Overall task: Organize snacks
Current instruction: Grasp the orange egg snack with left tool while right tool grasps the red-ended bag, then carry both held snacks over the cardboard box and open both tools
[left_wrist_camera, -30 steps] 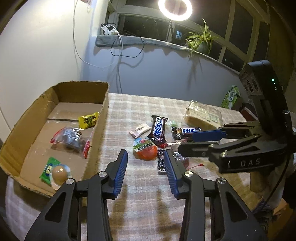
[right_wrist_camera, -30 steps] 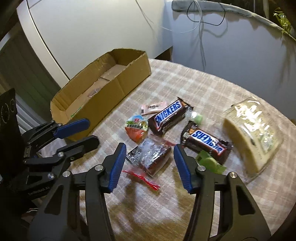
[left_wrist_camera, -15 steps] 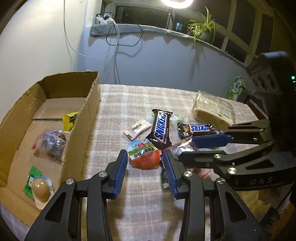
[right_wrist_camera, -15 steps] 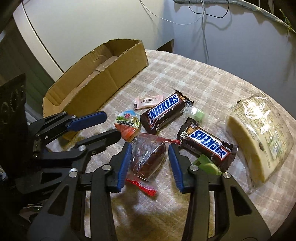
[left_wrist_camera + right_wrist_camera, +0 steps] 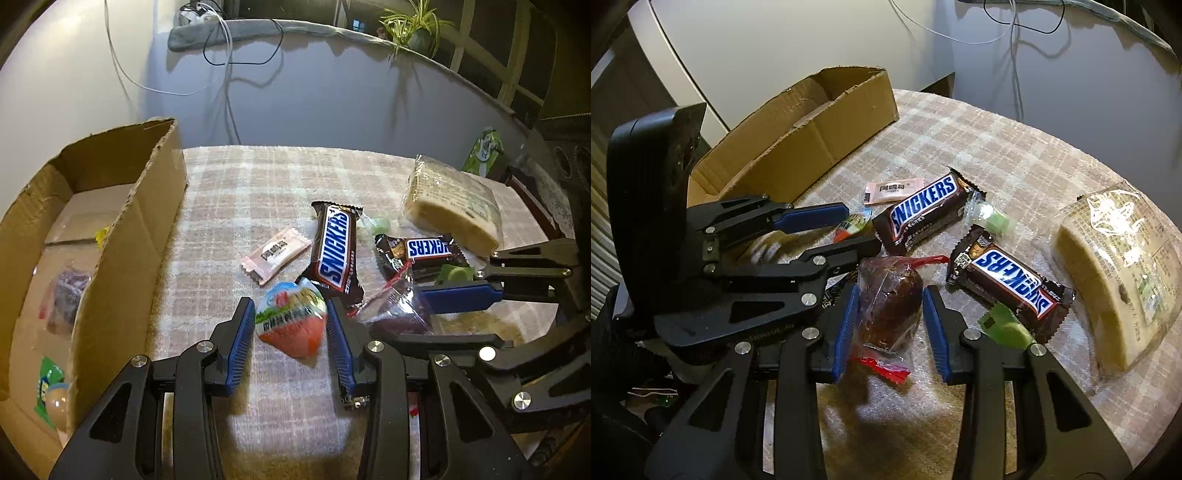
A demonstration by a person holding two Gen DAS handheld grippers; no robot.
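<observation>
**Both tongs closed in around snacks on the counter**

Since half a second ago, the left tongs (image 5: 290, 328) have been narrowed around the egg-shaped snack (image 5: 291, 325), its pads touching or nearly touching. The right tongs (image 5: 889, 325) have been brought against the dark wrapped sweet (image 5: 890, 306). Both pickups are judged imminent; the cardboard box (image 5: 122, 236), far left, already holds several snacks. Two bars (image 5: 334, 251) (image 5: 1010, 282) read "SNICKERS". The pink sachet (image 5: 275, 254) and wrapped cake (image 5: 1115, 266) carry print too small to read.
</observation>
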